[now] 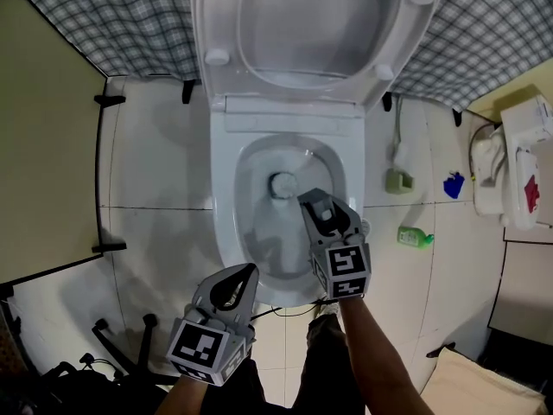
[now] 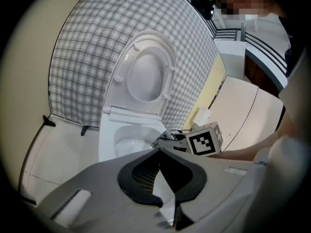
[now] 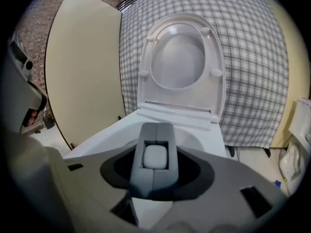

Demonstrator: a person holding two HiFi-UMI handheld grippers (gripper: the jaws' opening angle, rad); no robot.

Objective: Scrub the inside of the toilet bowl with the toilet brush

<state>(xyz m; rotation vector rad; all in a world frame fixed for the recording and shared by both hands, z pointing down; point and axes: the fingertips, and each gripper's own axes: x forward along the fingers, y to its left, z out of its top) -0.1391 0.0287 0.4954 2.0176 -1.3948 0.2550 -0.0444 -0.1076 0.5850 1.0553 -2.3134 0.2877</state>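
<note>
The white toilet [image 1: 226, 188] stands with seat and lid [image 1: 302, 24] raised; its bowl [image 1: 259, 232] holds water. My right gripper [image 1: 315, 207] hangs over the bowl's right half, shut on the grey handle block of the toilet brush [image 3: 155, 157]. A round pale brush head [image 1: 281, 184] shows low in the bowl just past the gripper's tip. My left gripper [image 1: 246, 275] sits at the bowl's front rim, shut, with nothing between its black pads [image 2: 141, 178]. The left gripper view shows the right gripper [image 2: 171, 141] over the toilet [image 2: 109, 135].
A checked cloth [image 1: 501, 24] covers the back wall. A green bottle [image 1: 415, 238], a green holder [image 1: 398, 180] and a blue scrap [image 1: 454, 184] lie on the floor to the right, near white packs [image 1: 518, 162]. A beige partition [image 1: 43, 145] and black stand legs [image 1: 130, 344] are to the left.
</note>
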